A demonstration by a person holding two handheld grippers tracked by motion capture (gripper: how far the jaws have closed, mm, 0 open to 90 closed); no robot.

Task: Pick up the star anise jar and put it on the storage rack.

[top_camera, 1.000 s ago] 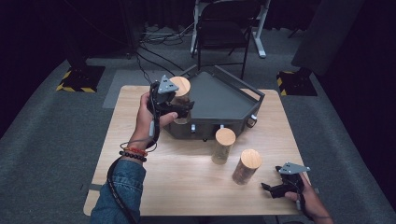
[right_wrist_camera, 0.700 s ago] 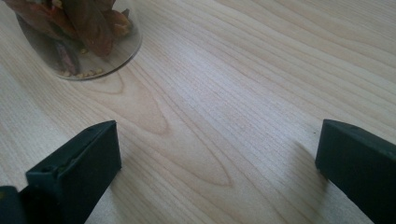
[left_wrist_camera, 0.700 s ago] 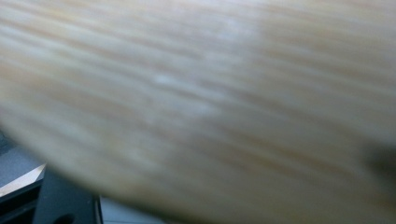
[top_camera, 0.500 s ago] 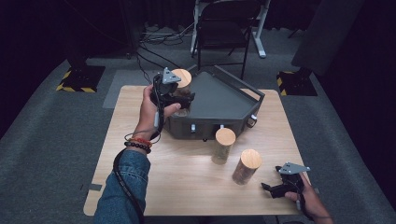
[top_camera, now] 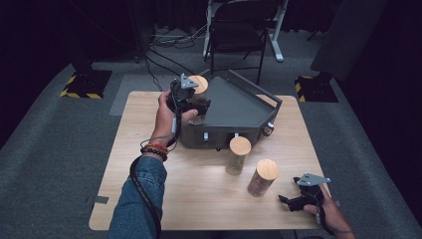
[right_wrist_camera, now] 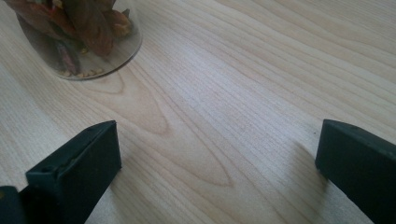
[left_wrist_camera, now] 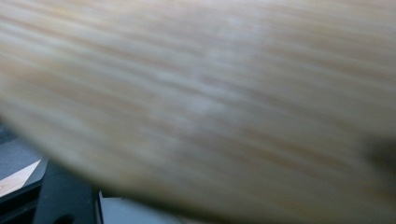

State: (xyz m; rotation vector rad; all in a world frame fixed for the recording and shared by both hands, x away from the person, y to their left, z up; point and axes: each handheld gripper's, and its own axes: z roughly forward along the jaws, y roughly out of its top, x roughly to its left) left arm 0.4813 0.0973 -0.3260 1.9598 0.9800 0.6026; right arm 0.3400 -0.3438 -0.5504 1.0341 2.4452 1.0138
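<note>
In the high view my left gripper is shut on a glass jar with a round wooden lid, held at the left rim of a dark angular tray. The left gripper view has that lid blurred and very close, with a dark bit of the tray below it. My right gripper rests at the table's front right corner, jaws wide open on bare wood. A jar of reddish-brown dried contents stands just beyond its left jaw.
Two more wooden-lidded jars stand upright on the light wooden table, in front of the tray. A folding chair and floor cables lie behind the table. Bare tabletop stretches along the left and front.
My left hand has carried the jar to the right and slightly down, closer to the tray's left rim. The right gripper has stayed put.
</note>
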